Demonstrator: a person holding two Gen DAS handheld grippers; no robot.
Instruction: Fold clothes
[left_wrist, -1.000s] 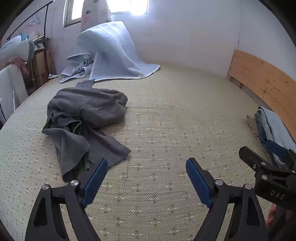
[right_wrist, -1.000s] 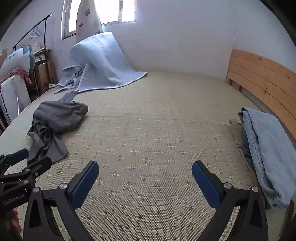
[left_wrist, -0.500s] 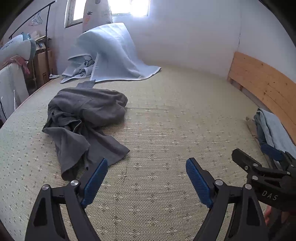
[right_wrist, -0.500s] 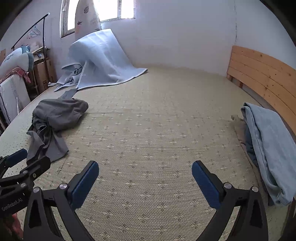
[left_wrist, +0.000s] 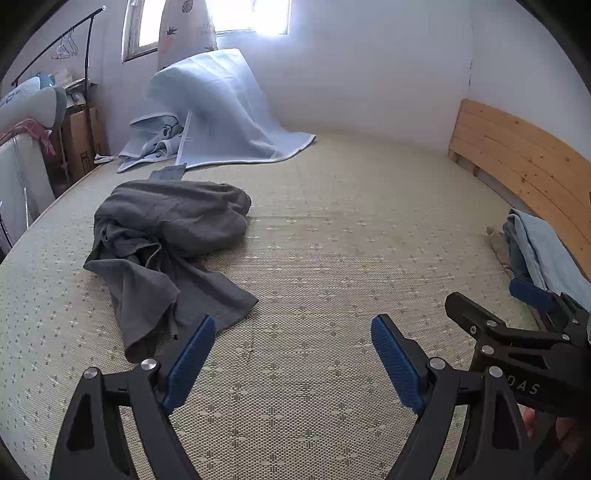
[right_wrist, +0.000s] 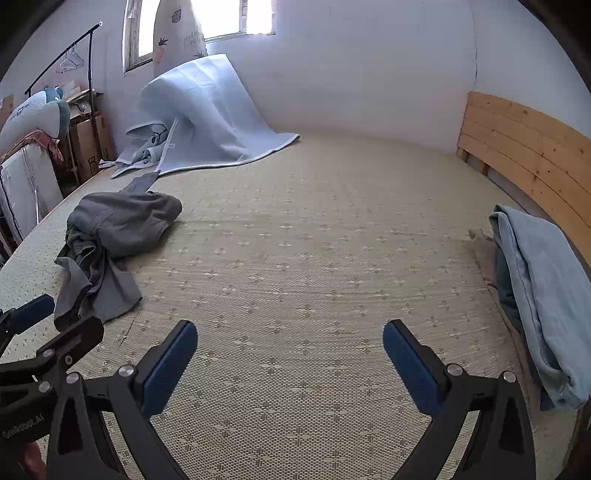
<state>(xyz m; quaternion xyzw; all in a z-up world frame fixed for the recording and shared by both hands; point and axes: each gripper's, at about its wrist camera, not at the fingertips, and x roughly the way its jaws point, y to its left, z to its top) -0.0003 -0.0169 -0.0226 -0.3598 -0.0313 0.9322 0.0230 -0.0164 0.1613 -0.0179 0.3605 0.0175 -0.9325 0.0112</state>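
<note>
A crumpled grey garment (left_wrist: 162, 243) lies on the woven bed mat (left_wrist: 332, 258), left of centre; the right wrist view shows the same grey garment (right_wrist: 110, 236) at its far left. My left gripper (left_wrist: 293, 339) hovers open above the mat, its left pad just past the garment's near hem, nothing between the pads. My right gripper (right_wrist: 290, 350) is also open over bare mat with nothing held. Folded light-blue clothes (right_wrist: 543, 295) are stacked at the right edge by the headboard. Each gripper shows at the edge of the other's view.
A pale blue blanket (left_wrist: 221, 110) is heaped against the far wall under the window. A wooden headboard (left_wrist: 524, 177) runs along the right. A clothes rack (left_wrist: 86, 74), a cardboard box and pillows stand off the bed's left edge.
The right gripper has drifted slightly in the left wrist view, toward the left and up. The grey garment and folded pile lie as before.
</note>
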